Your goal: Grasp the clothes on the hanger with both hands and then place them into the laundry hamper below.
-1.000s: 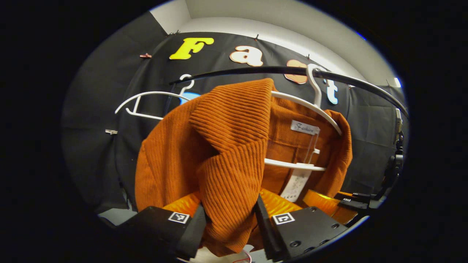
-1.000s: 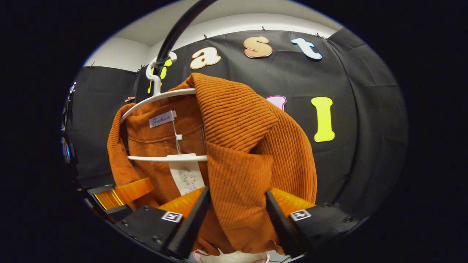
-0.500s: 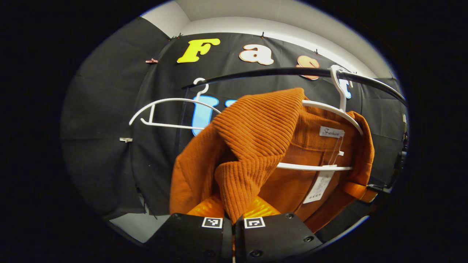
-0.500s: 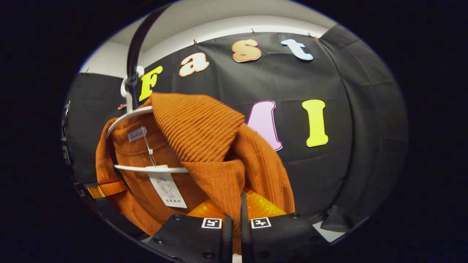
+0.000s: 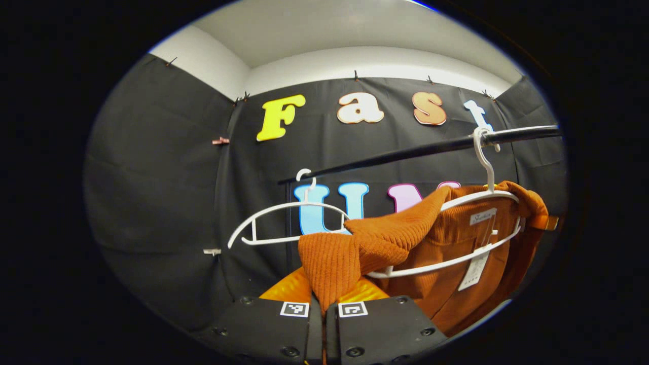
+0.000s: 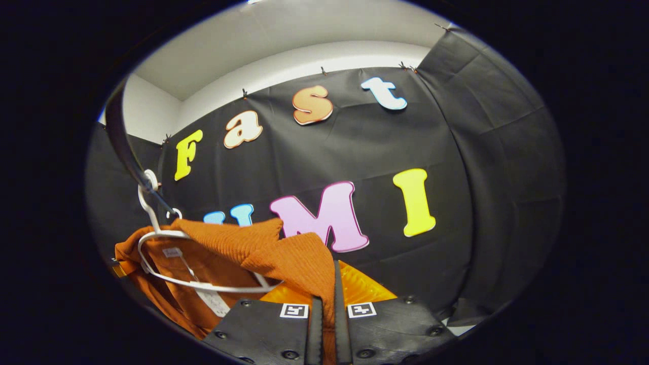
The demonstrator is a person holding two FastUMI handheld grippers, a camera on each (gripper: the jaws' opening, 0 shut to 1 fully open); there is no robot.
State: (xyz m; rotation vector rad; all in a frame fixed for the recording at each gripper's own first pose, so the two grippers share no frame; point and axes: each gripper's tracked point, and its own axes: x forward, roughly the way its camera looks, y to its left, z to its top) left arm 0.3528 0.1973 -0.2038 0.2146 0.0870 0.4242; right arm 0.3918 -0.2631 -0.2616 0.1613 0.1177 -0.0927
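**A:** Where do you stand right now?

**B:** Your left hand-held gripper point(image 5: 324, 309) is clenched on a fold of the rust-orange ribbed corduroy jacket point(image 5: 431, 238), both fingers pressed on the cloth with no gap between them. Your right hand-held gripper point(image 6: 324, 310) is clenched the same way on the other lapel. The jacket itself hangs from the white plastic hanger point(image 5: 456, 253), stretched out towards each gripper, and the hanger's hook sits over the black metal rail point(image 5: 431, 147).

**A:** So what could go wrong from here?

**B:** The far part of the collar looks draped over the hanger's shoulders. If you pull straight towards yourself, my judgement is that the hanger tips and rides along with the cloth, or its hook slips off the rail and the whole thing drops together. In the left gripper view the hanger already sits tilted.

**A:** Anything else near it?

**B:** An empty white plastic hanger point(image 5: 284, 223) hangs on the same rail, just left of the jacket in the left gripper view. A sideways tug could set it swinging or snag it on the fabric.

**A:** And the grip?

**B:** You hold only a thin fold on each side. The corduroy looks heavy, so a sharp jerk could drag a fold out from between the fingers. I cannot tell where the laundry hamper is from here, so lower the jacket carefully rather than blind.
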